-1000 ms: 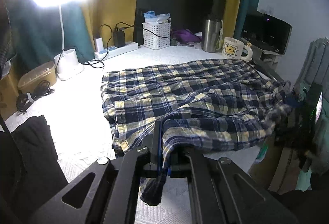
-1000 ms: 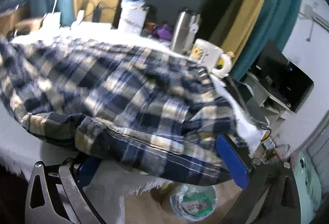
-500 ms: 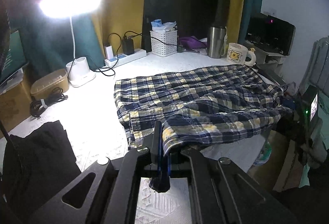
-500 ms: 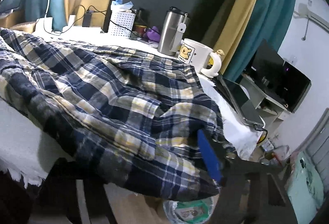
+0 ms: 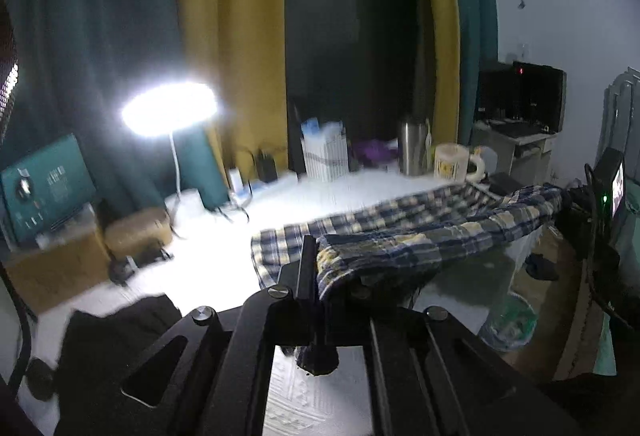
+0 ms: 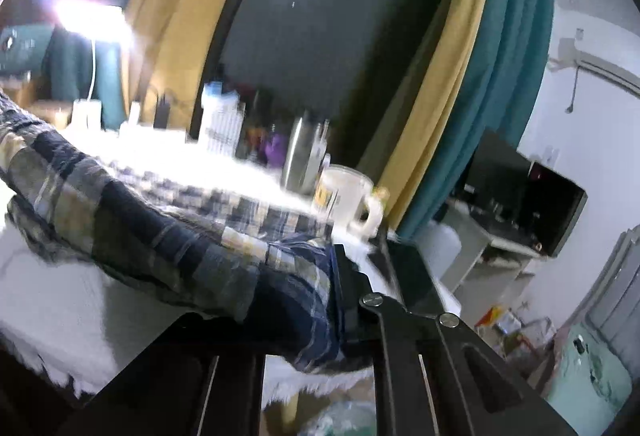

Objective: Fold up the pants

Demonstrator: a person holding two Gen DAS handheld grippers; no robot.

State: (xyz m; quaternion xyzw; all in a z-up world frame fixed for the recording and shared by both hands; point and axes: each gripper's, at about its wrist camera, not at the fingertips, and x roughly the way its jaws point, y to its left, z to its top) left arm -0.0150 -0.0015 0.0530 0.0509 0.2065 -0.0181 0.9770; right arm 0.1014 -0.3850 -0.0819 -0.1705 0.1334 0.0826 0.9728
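Right wrist: right gripper (image 6: 336,276), earlier wide, now pinches lifted plaid pants (image 6: 168,248)

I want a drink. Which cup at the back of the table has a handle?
The cream mug with the yellow picture has one, on its right side. The steel tumbler just left of it is taller, plain metal, with no handle showing.

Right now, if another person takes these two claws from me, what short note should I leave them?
Left claw: shut on the plaid pants, near edge.
Right claw: shut on the pants' other end.
Pants: near edge held off the white table, far part on it, close to the mug.
Done: both ends gripped.
Left: probably carry the held edge over to the far side, lay it flat, then fold again.
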